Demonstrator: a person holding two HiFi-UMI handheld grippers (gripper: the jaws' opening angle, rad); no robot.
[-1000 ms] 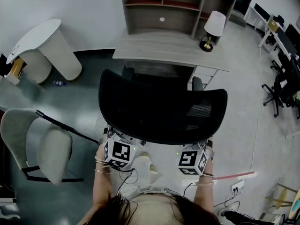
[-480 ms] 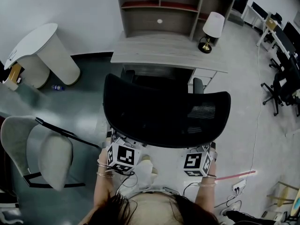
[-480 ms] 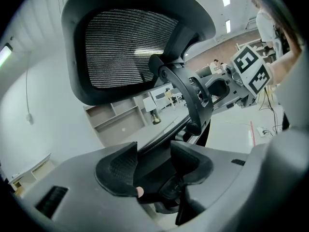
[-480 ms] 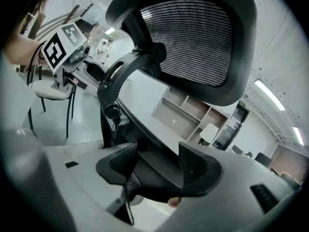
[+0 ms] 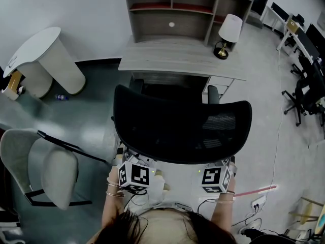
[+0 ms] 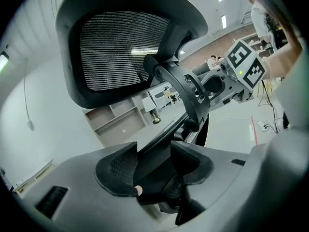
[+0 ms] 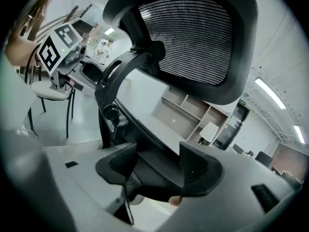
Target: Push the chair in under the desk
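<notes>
The head view looks steeply down from above the person, taking in the chair (image 5: 180,126), the tabletop (image 5: 177,55) beyond it, and the left claw (image 5: 133,161) and right claw (image 5: 217,164) near the bottom edge. The left gripper view and the right gripper view each sit low and very near behind their own jaws, facing up along the chair's back toward the ceiling. Each also catches the other claw off to one side. All three views share the chair back and the shelf unit (image 5: 188,9).
</notes>
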